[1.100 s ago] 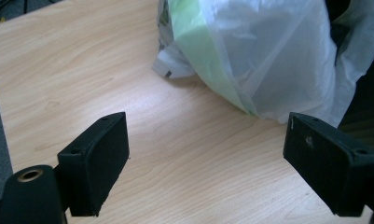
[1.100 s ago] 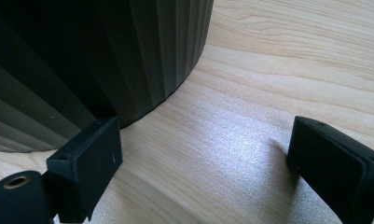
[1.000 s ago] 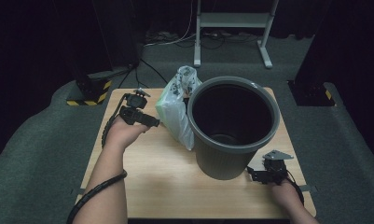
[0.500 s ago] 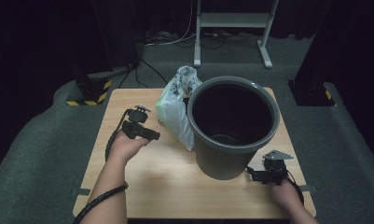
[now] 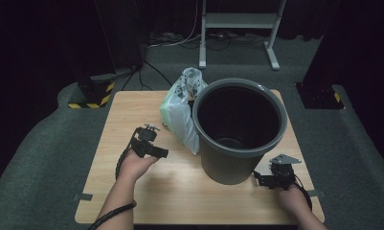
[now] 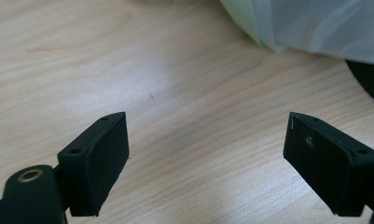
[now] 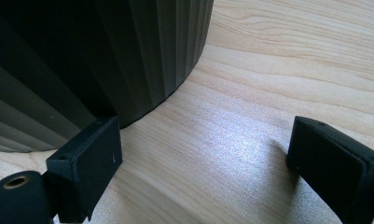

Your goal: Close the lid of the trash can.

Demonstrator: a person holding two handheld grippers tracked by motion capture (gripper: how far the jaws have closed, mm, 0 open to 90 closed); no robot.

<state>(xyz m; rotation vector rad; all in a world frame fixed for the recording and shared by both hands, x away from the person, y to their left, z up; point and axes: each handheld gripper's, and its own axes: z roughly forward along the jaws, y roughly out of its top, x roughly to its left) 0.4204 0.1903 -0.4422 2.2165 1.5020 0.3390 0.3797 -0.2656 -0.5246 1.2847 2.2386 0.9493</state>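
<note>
One wooden table (image 5: pixel 132 110), four corners visible, carrying everything. One dark grey ribbed bin (image 5: pixel 238 129), upright, mouth open to the top, standing right of centre and reaching close to the far edge; its base sits well in from the near edge. In your right gripper view the bin's fluted wall (image 7: pixel 105 51) meets the tabletop (image 7: pixel 268 70) just past the left jaw.

One tied plastic bag (image 5: pixel 181 112), pale green and whitish, knot at the top, leaning against the bin's left side and touching it, nearer the far edge than the near one. In your left gripper view its lower edge (image 6: pixel 310 25) hangs at the top right, above bare wood (image 6: pixel 128 70).

Two grippers, one in each of your hands. Your left gripper (image 5: pixel 153 146) is low over the table's left half, just left of the bag and apart from it, jaws spread wide with nothing between them; the left gripper view shows bare wood in the gap. Your right gripper (image 5: pixel 268 178) rests near the near right corner, just beside the bin's base, jaws also wide apart and empty, wood grain between the pads; whether the left jaw touches the bin wall, can't tell.

Two forearms enter from the near edge. One cable runs along your left forearm.
</note>
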